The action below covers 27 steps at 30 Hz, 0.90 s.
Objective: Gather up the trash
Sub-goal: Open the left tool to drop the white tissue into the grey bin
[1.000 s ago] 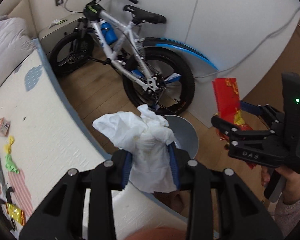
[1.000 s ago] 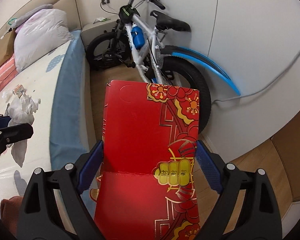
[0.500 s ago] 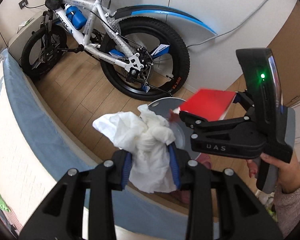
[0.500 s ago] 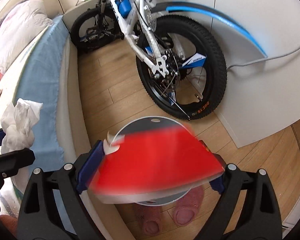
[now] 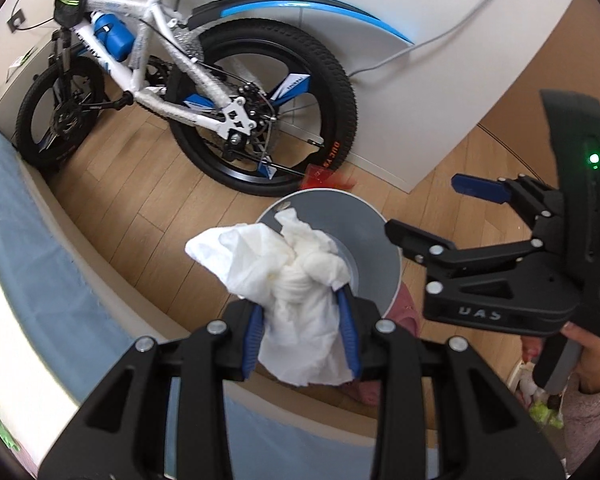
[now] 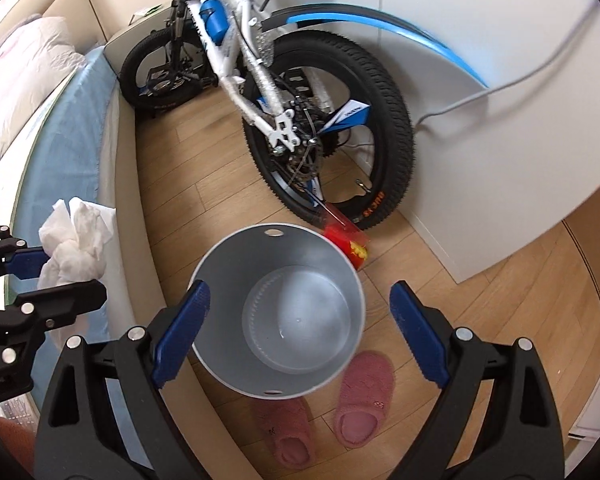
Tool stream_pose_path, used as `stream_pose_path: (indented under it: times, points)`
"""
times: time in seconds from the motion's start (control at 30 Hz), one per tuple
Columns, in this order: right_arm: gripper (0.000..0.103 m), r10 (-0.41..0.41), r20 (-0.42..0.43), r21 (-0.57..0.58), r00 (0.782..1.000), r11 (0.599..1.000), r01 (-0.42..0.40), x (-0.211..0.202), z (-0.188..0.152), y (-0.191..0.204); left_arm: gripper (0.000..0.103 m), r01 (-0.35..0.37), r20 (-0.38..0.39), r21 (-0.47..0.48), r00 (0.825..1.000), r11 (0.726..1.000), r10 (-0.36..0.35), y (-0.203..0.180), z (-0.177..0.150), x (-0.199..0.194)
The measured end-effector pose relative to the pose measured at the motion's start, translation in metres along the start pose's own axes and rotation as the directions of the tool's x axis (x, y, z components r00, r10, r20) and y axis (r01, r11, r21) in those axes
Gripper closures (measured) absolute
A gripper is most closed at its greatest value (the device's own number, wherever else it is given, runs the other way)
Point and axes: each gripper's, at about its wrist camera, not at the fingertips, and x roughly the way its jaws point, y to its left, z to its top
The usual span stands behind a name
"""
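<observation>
Left wrist view: my left gripper (image 5: 303, 334) pinches a crumpled white tissue (image 5: 296, 280) at lower centre, before the grey bin (image 5: 374, 248).

Right wrist view: my right gripper (image 6: 298, 330) gapes wide, empty, over the bin (image 6: 228, 276) at centre; the red packet (image 6: 350, 242) lies behind its upper-right rim.

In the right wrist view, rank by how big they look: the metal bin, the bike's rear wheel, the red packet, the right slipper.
1. Rear wheel and metal bin: close, and the bin sits nearer, so unranked.
2. Right slipper.
3. Red packet, partly hidden behind the bin.
</observation>
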Motion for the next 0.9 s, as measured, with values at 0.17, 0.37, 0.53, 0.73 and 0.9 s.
stream_pose_path:
  times: [0.17, 0.37, 0.53, 0.73, 0.9]
  points:
    - [0.015, -0.014, 0.009, 0.032, 1.000, 0.999, 0.013, -0.005, -0.005, -0.013, 0.069, 0.019, -0.024, 0.021, 1.000, 1.000, -0.018, -0.009, 0.004, 0.011]
    - [0.015, -0.033, 0.008, 0.042, 0.999, 0.999, 0.033, -0.006, -0.007, -0.019, 0.043, 0.046, -0.052, 0.029, 0.998, 0.999, -0.045, -0.015, 0.012, 0.027]
    - [0.015, -0.057, 0.009, 0.040, 0.998, 0.998, 0.057, -0.005, -0.007, -0.021, 0.032, 0.073, -0.073, 0.018, 0.995, 0.997, -0.072, -0.015, 0.013, 0.037]
    - [0.015, -0.045, 0.003, 0.035, 0.999, 0.998, 0.044, -0.004, -0.006, -0.015, 0.032, 0.083, -0.081, 0.004, 0.993, 0.997, -0.083, -0.010, 0.007, 0.034]
    - [0.015, -0.034, 0.011, 0.005, 0.999, 0.999, 0.034, -0.014, -0.003, 0.006, 0.032, 0.068, -0.068, -0.022, 0.995, 0.997, -0.069, 0.003, -0.004, 0.016]
